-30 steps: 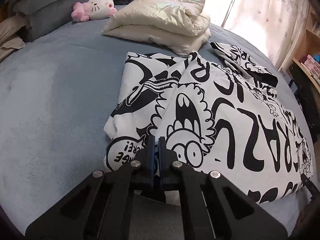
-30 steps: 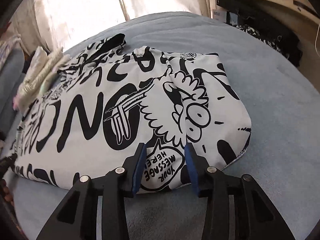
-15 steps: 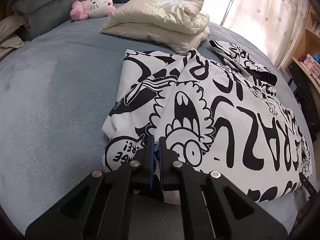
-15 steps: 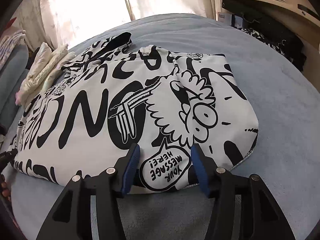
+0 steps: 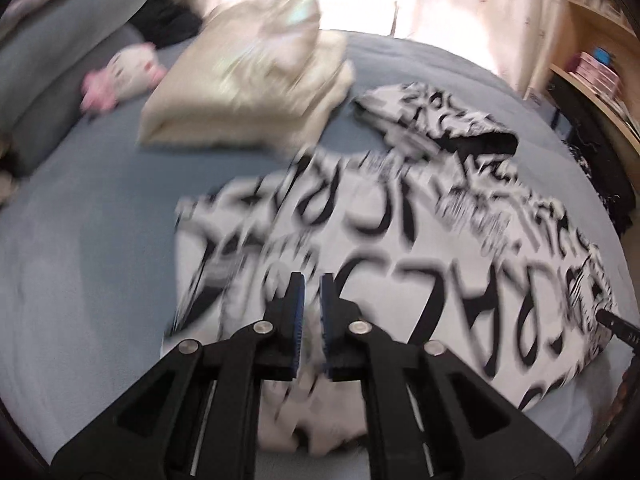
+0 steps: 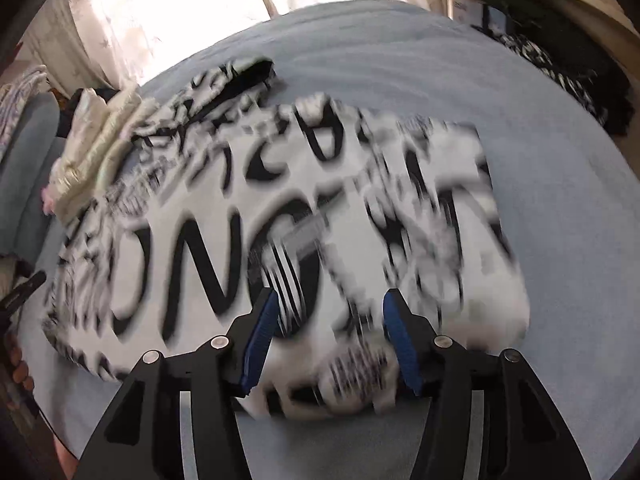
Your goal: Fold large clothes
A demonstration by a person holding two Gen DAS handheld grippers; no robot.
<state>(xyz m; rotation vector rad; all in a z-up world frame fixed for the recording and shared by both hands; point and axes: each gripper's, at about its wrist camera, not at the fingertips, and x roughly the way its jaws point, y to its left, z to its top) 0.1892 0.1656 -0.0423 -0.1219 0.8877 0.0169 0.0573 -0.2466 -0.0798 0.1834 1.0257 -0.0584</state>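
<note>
A large white garment with black cartoon print [image 5: 400,248] lies half folded on the grey-blue bed [image 5: 80,240], blurred by motion. My left gripper [image 5: 311,280] is over its near edge, jaws a narrow gap apart, with cloth showing between and below them; whether it pinches the cloth I cannot tell. In the right wrist view the same garment [image 6: 224,248] spreads across the bed [image 6: 560,240]. My right gripper [image 6: 330,298] is open, its blue pads wide apart over the garment's near folded edge, holding nothing.
A folded cream padded jacket [image 5: 256,80] and a pink-and-white plush toy [image 5: 124,72] lie at the far side of the bed. Grey pillows [image 5: 60,52] are at the far left. Shelves [image 5: 592,68] and dark clothes [image 6: 560,68] stand beside the bed.
Both grippers have moved forward over the garment, blurring the views. The left jaws have parted slightly from fully shut. The right jaws have opened wider.
</note>
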